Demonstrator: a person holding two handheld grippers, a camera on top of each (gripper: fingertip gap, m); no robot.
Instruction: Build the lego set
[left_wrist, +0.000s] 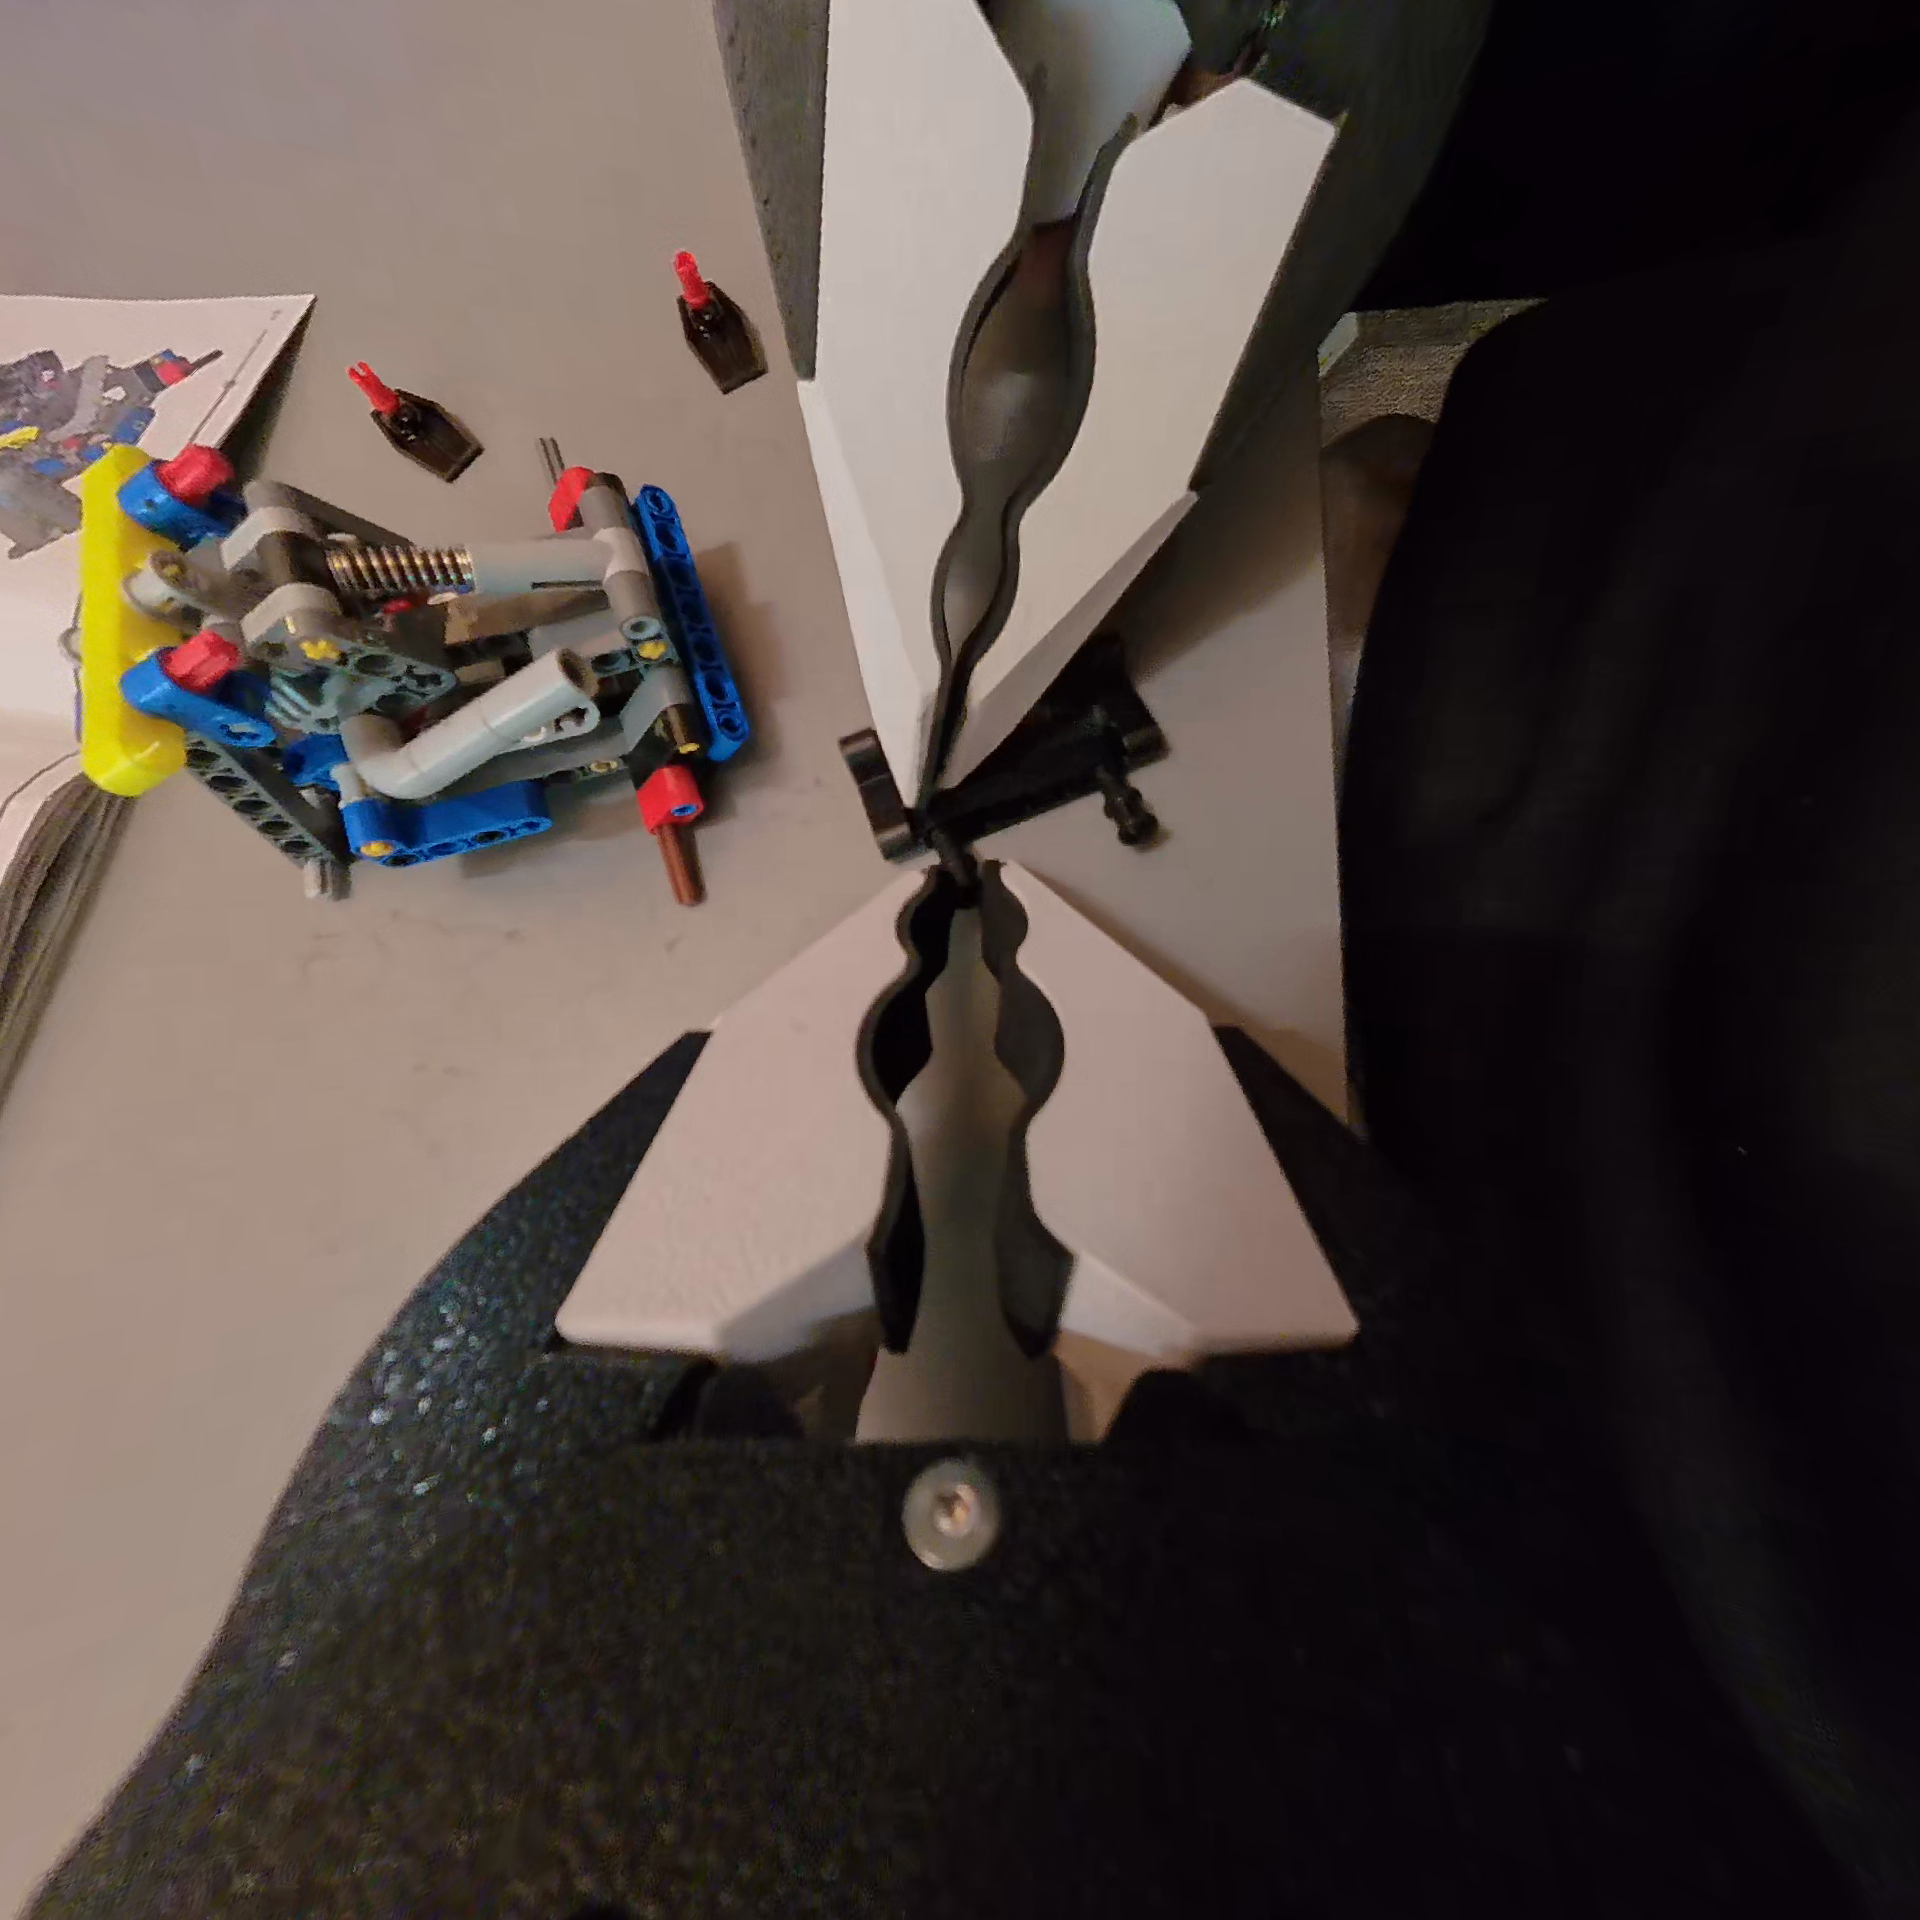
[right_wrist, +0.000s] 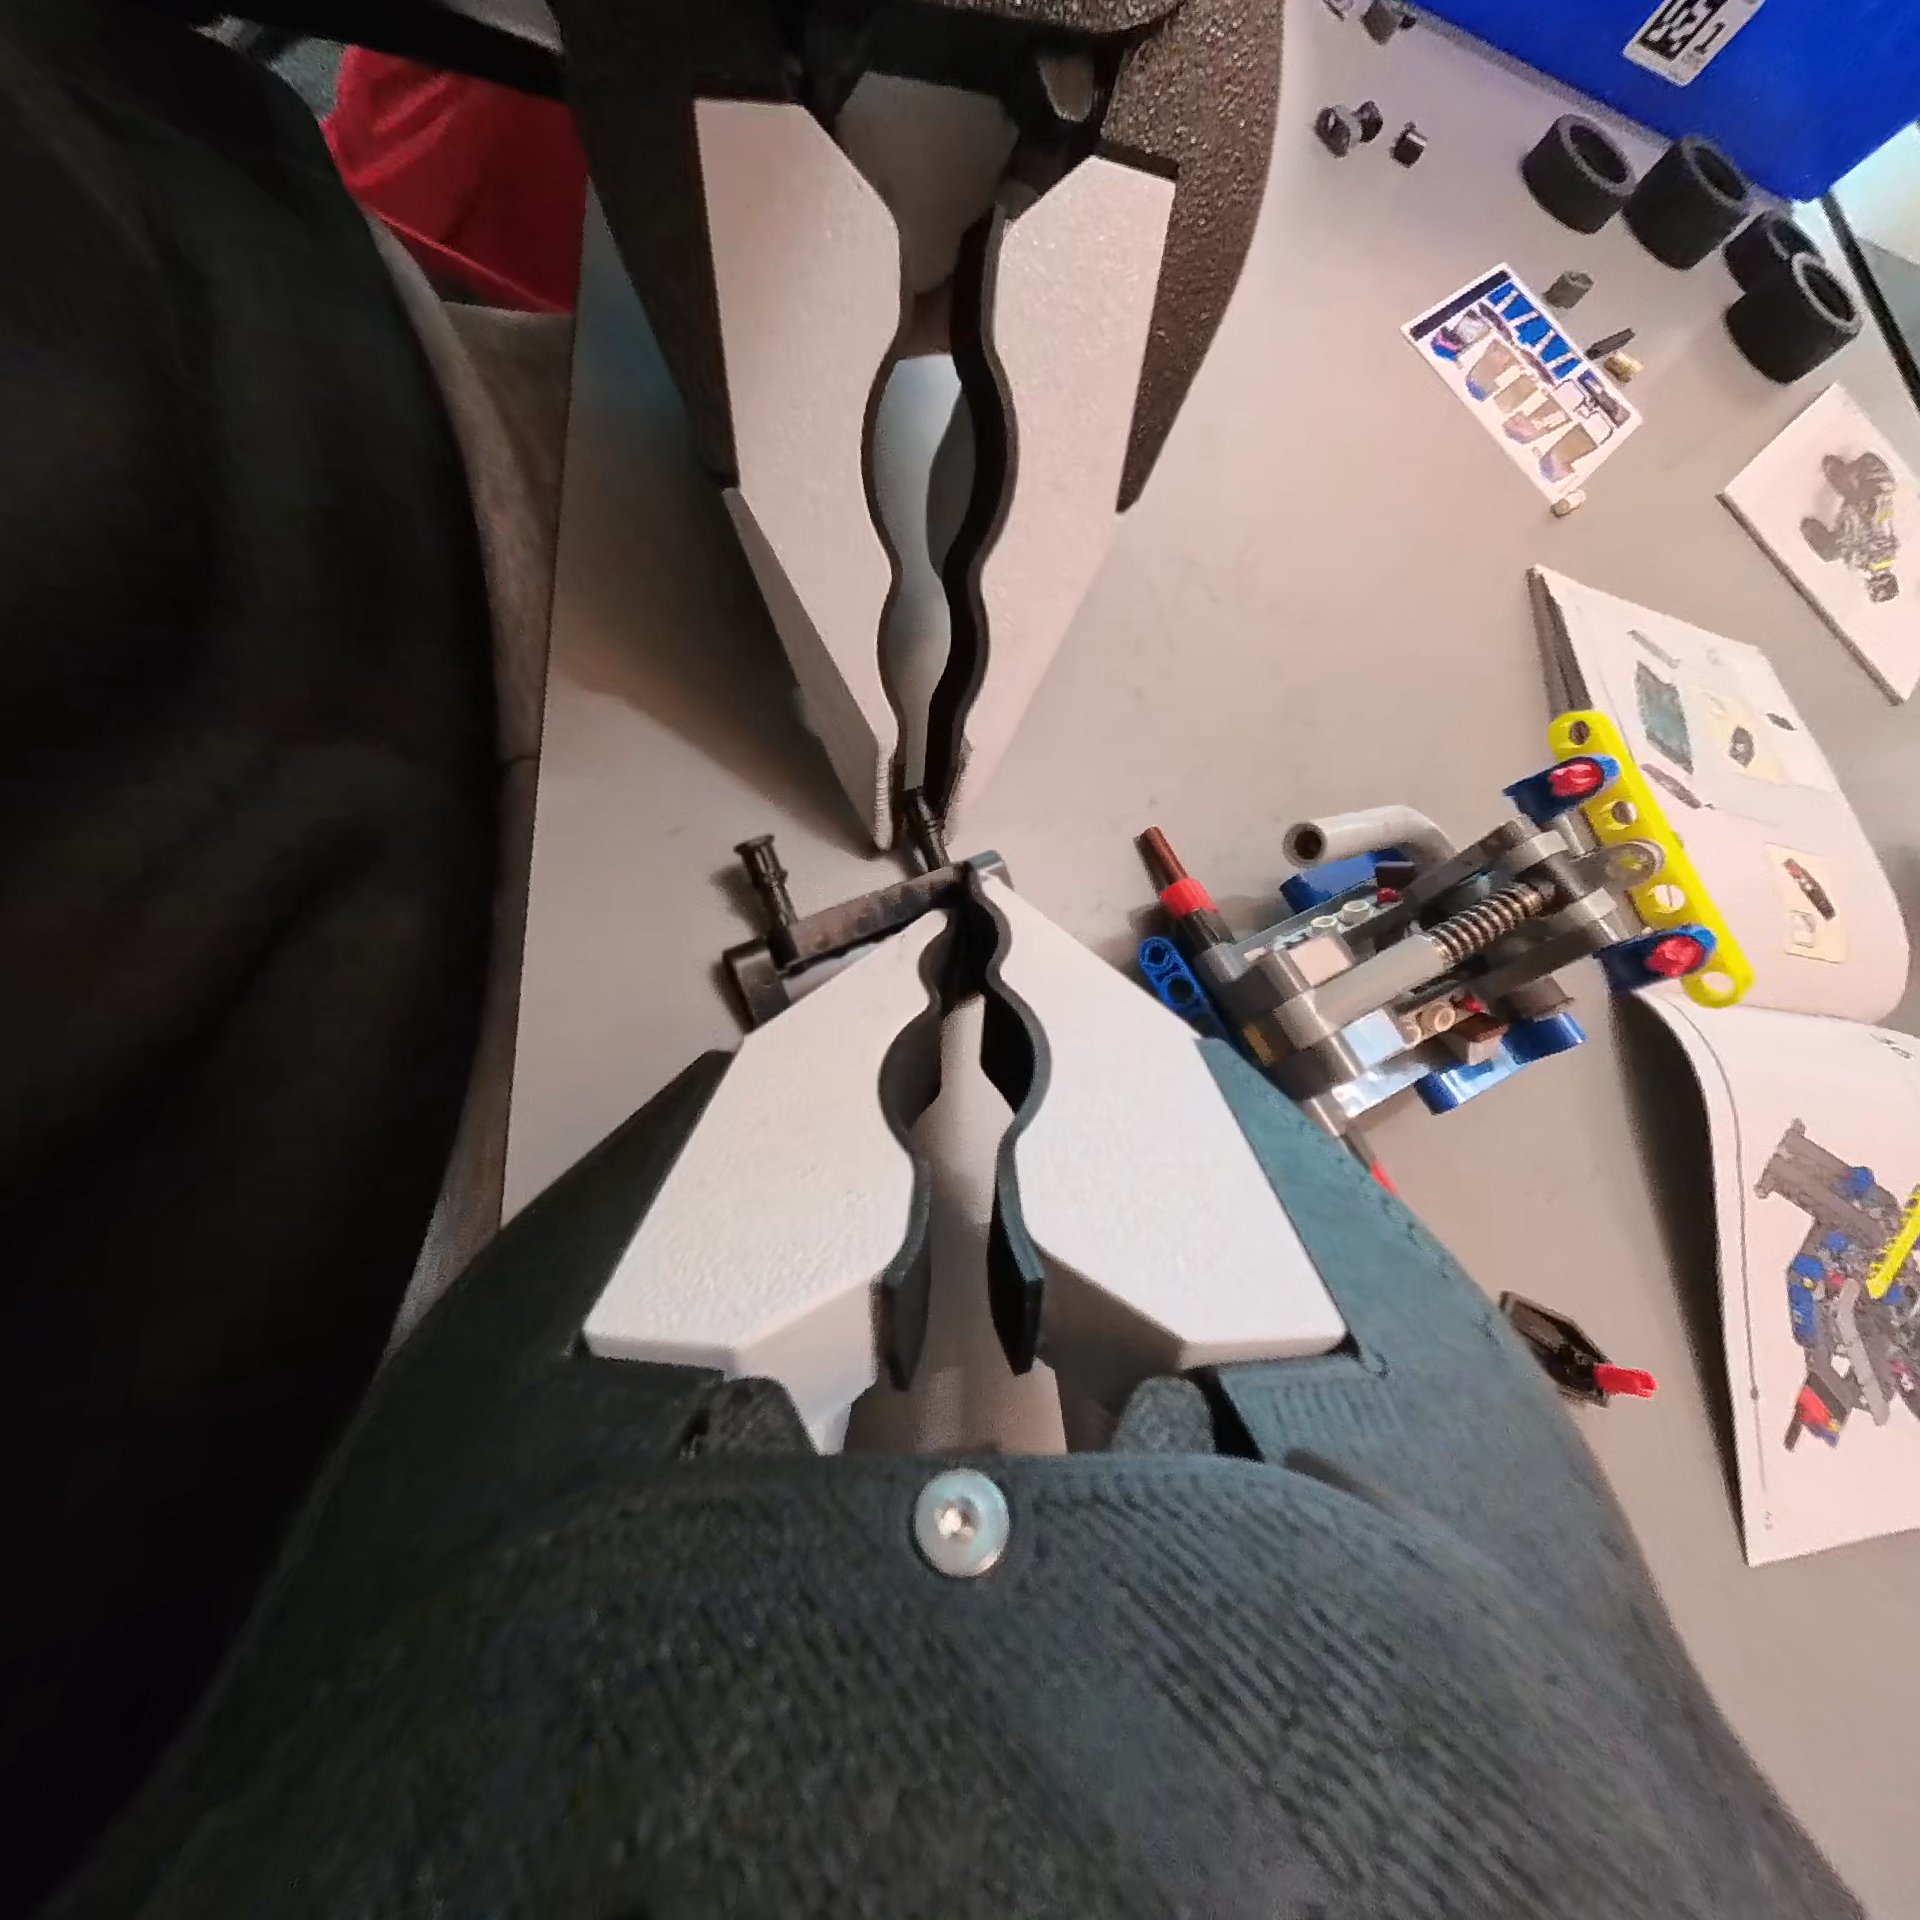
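Left gripper (left_wrist: 961, 873) is pinched shut on the outer end of a small black pin (left_wrist: 951, 844), pads pressing it from both sides. Right gripper (right_wrist: 971, 883) is clamped shut on a black beam piece (right_wrist: 852, 920), gripping near the end where that pin goes in. The two grippers meet tip to tip over the grey table (left_wrist: 416, 1091).

Landmark: the black beam piece. The held pin sits at its end, apparently part-seated in a hole, though the joint is small and shadowed, so depth is hard to call. A second black pin (right_wrist: 764, 883) stands out of the beam's other end. The blue-grey-yellow brick model (left_wrist: 416, 665) lies near the beam, off the end where the pin enters. Two dark slopes with red pins (left_wrist: 421, 421) lie beyond the model from the beam. The open instruction booklet (right_wrist: 1766, 1195) is past the model. The black tyres (right_wrist: 1683, 197) and blue bin (right_wrist: 1662, 62) are well apart from the beam, at the far edge.

To do this well, my judgement:
- keep the pin's axis in line with the hole
- push straight, no twist
- right grip stays firm so the beam cannot pivot
- left pads should not slide down the pin
- risk: the pin cocks sideways or pops out of the tips
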